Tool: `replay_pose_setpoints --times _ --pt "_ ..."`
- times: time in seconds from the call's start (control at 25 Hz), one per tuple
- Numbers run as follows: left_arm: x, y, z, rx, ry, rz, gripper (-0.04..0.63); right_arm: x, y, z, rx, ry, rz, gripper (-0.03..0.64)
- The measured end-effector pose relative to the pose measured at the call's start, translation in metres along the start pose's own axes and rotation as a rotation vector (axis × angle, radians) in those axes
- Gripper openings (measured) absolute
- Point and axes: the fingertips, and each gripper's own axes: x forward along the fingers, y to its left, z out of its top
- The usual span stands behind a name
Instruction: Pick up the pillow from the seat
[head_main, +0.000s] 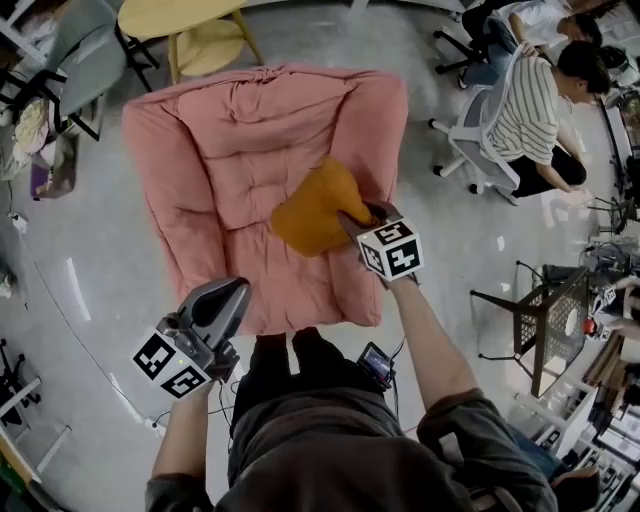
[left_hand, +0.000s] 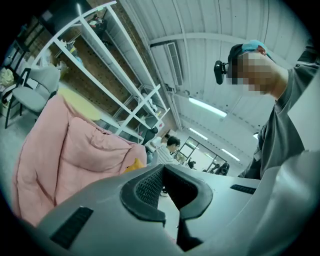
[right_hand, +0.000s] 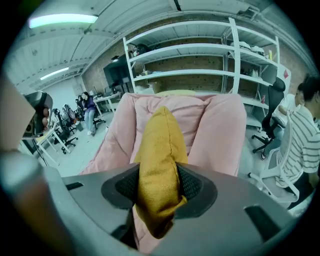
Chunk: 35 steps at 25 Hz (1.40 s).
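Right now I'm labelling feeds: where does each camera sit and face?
Head view: on the head, steeply down at seat and pillow; forearms, left claw, right claw.
Left gripper view: on left claw, tilted up at ceiling; empty jaws, torso.
Right gripper view: on right claw, facing seat; jaws clamping pillow.
All share seat and pillow.

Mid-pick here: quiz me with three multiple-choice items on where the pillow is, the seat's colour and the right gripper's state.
1. The pillow is: A on the floor; B over the seat; C on an office chair.
2. The seat is: A pink; B grey; C blue.
3. The right gripper is: A apart and empty; B shut on nothing; C clamped on the pillow.

Key: 1 B, the head view shows the seat's cushion around and under it. 2 A, every view shows it pink. 3 C, both jaws press the pillow's yellow fabric.
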Motion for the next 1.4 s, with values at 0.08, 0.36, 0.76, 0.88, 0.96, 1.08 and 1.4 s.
replay_pose_setpoints --times 0.08,0.36,0.76,0.88,0.96,1.08,1.4 --pt "-0.005 -0.01 0.007 0.019 -0.01 -0.002 0.011 -0.021 0.003 0.013 -0.012 -0.025 -0.001 0.173" --pt "-0.018 -0.029 0.031 0.085 -0.055 0.003 0.009 -0.084 0.011 0.065 -0.067 -0.122 0.017 0.173" --pt "-0.014 -0.064 0.058 0.145 -0.116 -0.005 0.011 -0.177 0.031 0.139 -0.22 -0.251 0.041 0.173" --pt "-0.012 -0.073 0.064 0.16 -0.134 -0.005 0.009 -0.201 0.035 0.153 -0.255 -0.285 0.037 0.172" --pt "-0.011 -0.079 0.069 0.172 -0.146 -0.007 0.011 -0.218 0.034 0.162 -0.275 -0.307 0.03 0.172" --pt "-0.007 -0.089 0.073 0.189 -0.16 -0.01 0.009 -0.243 0.031 0.173 -0.302 -0.329 0.022 0.172" --pt "-0.006 -0.106 0.079 0.21 -0.177 -0.013 0.009 -0.295 0.035 0.196 -0.343 -0.387 0.027 0.173"
